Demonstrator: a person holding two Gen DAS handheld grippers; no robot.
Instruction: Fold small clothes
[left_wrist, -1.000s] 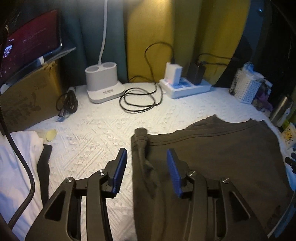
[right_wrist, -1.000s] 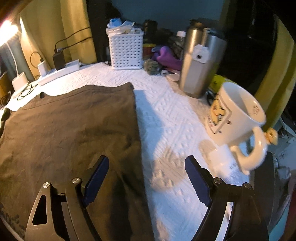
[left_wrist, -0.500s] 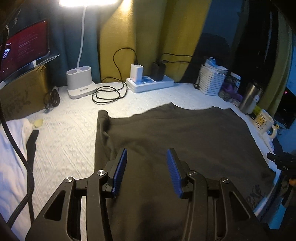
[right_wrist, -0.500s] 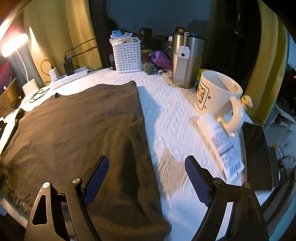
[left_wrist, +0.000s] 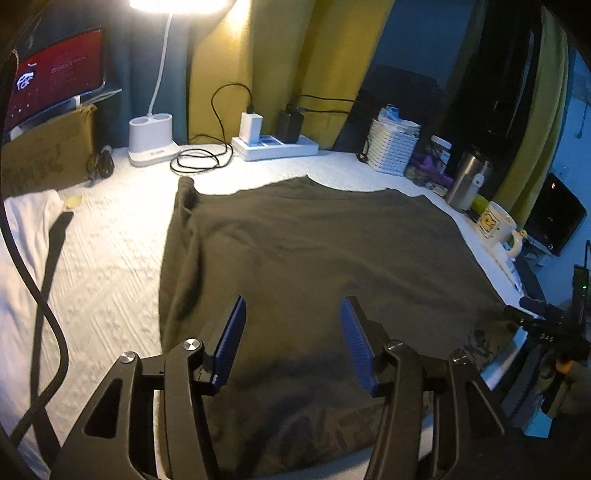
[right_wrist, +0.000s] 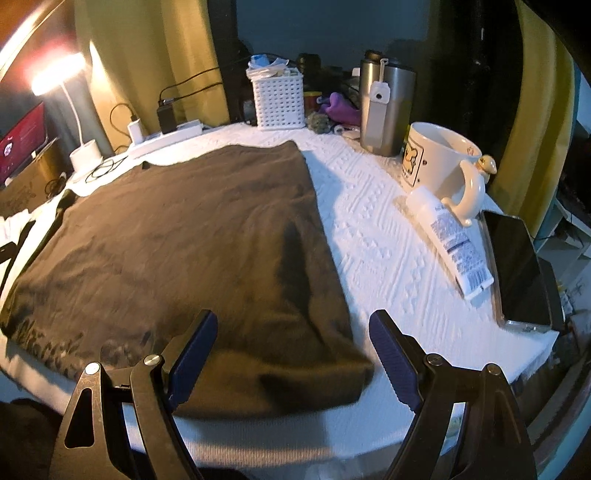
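A dark olive-brown garment (left_wrist: 314, 258) lies spread flat on the white textured cloth, its left side folded over in a long ridge. My left gripper (left_wrist: 293, 332) hovers above the garment's near part; its jaws are opening and nothing is between them. In the right wrist view the same garment (right_wrist: 177, 251) fills the left half, with a printed hem along its near left edge. My right gripper (right_wrist: 291, 350) stands open wide above the garment's near right corner, holding nothing.
White clothes (left_wrist: 26, 236) lie at the far left. A lamp base (left_wrist: 151, 138), power strip (left_wrist: 275, 146) and white basket (right_wrist: 279, 98) line the back. A steel tumbler (right_wrist: 384, 110), mug (right_wrist: 439, 162), tube (right_wrist: 448, 236) and phone (right_wrist: 517, 269) crowd the right edge.
Both grippers have drawn back toward the table's near edge, so more of the garment shows. The left jaws stand wider apart than before. The right jaws keep the same width.
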